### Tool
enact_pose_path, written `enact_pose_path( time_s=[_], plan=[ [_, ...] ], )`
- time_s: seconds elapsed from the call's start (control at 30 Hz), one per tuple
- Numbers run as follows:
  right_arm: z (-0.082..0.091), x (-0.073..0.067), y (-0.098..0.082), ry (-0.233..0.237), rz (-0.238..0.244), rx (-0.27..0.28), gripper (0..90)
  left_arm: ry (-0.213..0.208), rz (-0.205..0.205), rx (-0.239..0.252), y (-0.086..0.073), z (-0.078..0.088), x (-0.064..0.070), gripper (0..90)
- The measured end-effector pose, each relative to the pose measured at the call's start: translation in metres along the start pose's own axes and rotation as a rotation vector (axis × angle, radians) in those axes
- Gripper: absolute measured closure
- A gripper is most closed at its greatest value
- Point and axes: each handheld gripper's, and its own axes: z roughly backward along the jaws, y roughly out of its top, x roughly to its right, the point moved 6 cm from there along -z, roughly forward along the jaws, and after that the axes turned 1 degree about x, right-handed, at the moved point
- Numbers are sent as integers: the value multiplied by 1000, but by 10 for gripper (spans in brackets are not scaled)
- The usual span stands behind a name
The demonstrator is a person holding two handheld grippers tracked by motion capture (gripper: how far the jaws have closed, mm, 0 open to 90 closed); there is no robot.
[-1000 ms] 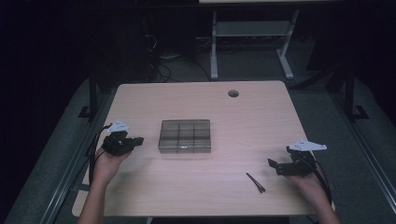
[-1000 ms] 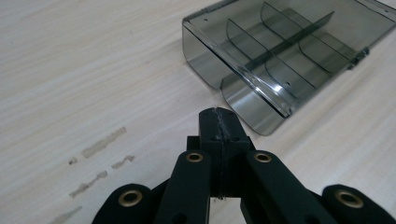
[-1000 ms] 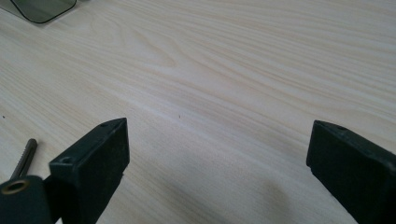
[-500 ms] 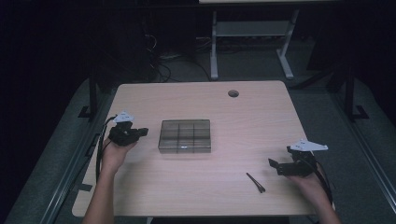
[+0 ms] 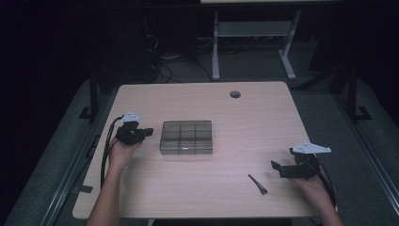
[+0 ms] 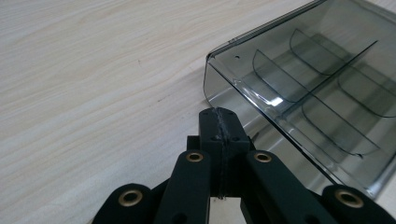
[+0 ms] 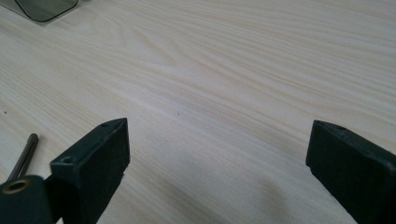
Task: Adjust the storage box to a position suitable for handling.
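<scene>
The smoky clear compartment box sits mid-desk, left of centre. The left gripper hovers just beside its left wall, fingers clenched together on nothing. The right gripper rests near the desk's right edge, fingers released wide, a slim dark tool, perhaps tweezers, lying just left of it.

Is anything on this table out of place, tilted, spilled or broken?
Nothing stands out. The smoky compartment box sits flat and square on the table, its dividers look whole, and the black tweezers lie loose near the front edge.
</scene>
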Motion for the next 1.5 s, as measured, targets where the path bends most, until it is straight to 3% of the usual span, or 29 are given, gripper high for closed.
enact_pose_path(
  time_s=[0.63,1.3,1.5],
  plan=[
    [-2,0,0,0,8,-6,62,16,-26,-46,-4,-23,7,899],
    [-2,0,0,2,6,-6,62,-7,-47,-71,-5,-33,17,899],
    [-2,0,0,2,5,-7,62,-32,-57,-73,-3,-36,27,899]
  ],
)
